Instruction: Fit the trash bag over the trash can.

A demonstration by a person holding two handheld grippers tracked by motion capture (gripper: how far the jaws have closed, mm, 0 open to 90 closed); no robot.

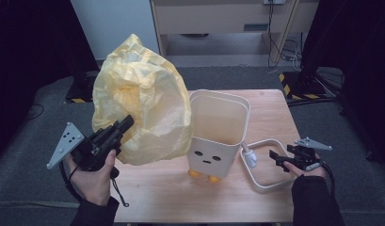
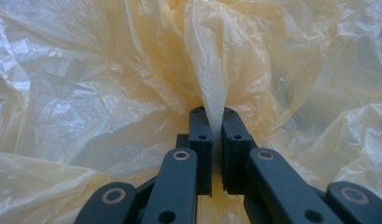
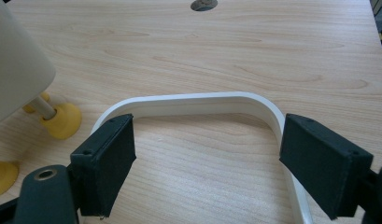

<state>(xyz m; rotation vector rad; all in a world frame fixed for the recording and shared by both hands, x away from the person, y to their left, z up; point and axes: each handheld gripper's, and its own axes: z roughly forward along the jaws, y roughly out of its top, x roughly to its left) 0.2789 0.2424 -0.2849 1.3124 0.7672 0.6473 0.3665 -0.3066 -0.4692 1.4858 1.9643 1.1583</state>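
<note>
One yellow bag (image 1: 140, 101), upper left of the high view, pinched in the clenched left gripper (image 1: 122, 127), arm raised. One cream bin (image 1: 218, 134) at centre. One white ring (image 1: 268, 165) lower right. Right gripper view adds two yellow feet (image 3: 62, 120); right gripper (image 3: 207, 163) released, astride the ring.

No readable text, label or number anywhere.

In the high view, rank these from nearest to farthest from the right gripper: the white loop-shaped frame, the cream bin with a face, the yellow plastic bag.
1. White loop-shaped frame: lying on the table directly beside the right gripper, which hovers at its right side.
2. Cream bin with a face: standing mid-table, left of the frame.
3. Yellow plastic bag: far left, pinched by the left gripper.
</note>
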